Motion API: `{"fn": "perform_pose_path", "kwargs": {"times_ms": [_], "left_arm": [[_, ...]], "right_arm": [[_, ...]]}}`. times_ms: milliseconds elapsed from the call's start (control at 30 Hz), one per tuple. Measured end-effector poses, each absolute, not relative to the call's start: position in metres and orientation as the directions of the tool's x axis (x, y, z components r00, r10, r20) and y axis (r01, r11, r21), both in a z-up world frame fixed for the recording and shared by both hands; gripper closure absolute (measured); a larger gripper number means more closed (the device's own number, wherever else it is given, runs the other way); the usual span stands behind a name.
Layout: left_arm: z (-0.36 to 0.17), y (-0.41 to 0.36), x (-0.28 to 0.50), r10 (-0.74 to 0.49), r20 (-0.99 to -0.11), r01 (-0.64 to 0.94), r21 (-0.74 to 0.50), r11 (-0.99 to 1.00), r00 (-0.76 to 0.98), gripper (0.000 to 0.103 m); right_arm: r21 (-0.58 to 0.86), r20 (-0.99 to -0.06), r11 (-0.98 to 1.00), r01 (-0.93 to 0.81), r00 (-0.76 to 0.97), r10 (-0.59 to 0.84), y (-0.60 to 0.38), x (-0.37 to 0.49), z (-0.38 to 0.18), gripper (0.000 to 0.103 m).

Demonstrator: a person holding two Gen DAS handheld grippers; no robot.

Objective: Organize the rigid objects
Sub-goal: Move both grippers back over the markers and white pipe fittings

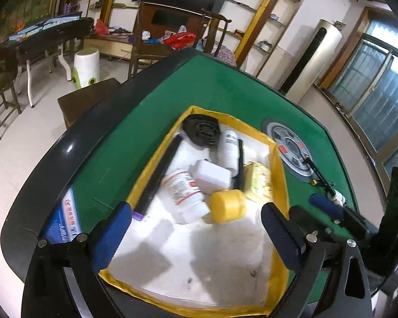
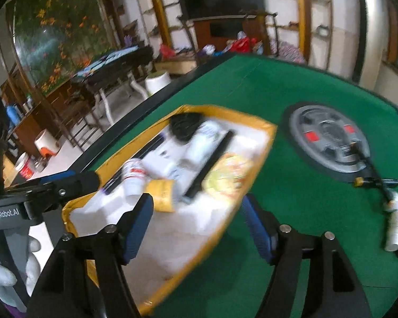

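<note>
A shallow white tray with a yellow rim (image 1: pixel 278 159) lay on the green felt of a mahjong table (image 1: pixel 225 84), and most of the rigid objects were gathered at its far end. A yellow cylindrical jar (image 1: pixel 228 206) lay on its side nearest the camera, touching a white medicine bottle with a red-printed label (image 1: pixel 183 188), also on its side. Just behind them sat a plain white rectangular container (image 1: pixel 212 176) and a second white bottle (image 1: pixel 229 145), with a black round part (image 1: pixel 201 129) in the far corner. A long black bar (image 1: pixel 159 175) ran along the tray's left wall, a shorter black strip (image 1: pixel 240 164) lay beside the bottles, and a yellowish printed packet (image 1: pixel 260 180) rested against the right wall. The left gripper (image 1: pixel 196 235) hung over the bare near half of the tray, jaws spread wide and empty. The right gripper (image 2: pixel 196 225) hovered above the tray's right edge, its blue-padded fingers likewise parted around nothing. On the felt to the right, beside the table's round centre panel (image 2: pixel 329 143), lay a black pen-like tool (image 2: pixel 376 181) and a small white spool (image 2: pixel 396 220). The right wrist view was blurred.
</note>
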State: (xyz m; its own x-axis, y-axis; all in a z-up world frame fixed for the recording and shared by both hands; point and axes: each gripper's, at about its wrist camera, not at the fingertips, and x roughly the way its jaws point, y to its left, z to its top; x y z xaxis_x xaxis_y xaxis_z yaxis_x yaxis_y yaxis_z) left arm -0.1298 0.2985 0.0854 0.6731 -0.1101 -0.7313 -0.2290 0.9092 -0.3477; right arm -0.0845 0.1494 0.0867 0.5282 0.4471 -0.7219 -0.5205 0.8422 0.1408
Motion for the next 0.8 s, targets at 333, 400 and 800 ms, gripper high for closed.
{"fn": "perform_pose_path", "kwargs": {"times_ms": [333, 400, 800], "left_arm": [[0.114, 0.237, -0.140, -0.196, -0.618, -0.070, -0.379, 0.923, 0.761, 0.004], [0.132, 0.221, -0.154, -0.195, -0.528, -0.003, -0.351, 0.936, 0.826, 0.002], [0.101, 0.131, -0.120, -0.353, -0.657, 0.171, -0.326, 0.930, 0.667, 0.001]], "right_arm": [[0.055, -0.570, 0.962, -0.266, 0.783, 0.249, 0.032, -0.071, 0.102, 0.008], [0.159, -0.595, 0.960, -0.232, 0.754, 0.281, -0.012, -0.057, 0.102, 0.007], [0.441, -0.643, 0.897, 0.018, 0.704, 0.302, -0.180, -0.018, 0.078, 0.007]]}}
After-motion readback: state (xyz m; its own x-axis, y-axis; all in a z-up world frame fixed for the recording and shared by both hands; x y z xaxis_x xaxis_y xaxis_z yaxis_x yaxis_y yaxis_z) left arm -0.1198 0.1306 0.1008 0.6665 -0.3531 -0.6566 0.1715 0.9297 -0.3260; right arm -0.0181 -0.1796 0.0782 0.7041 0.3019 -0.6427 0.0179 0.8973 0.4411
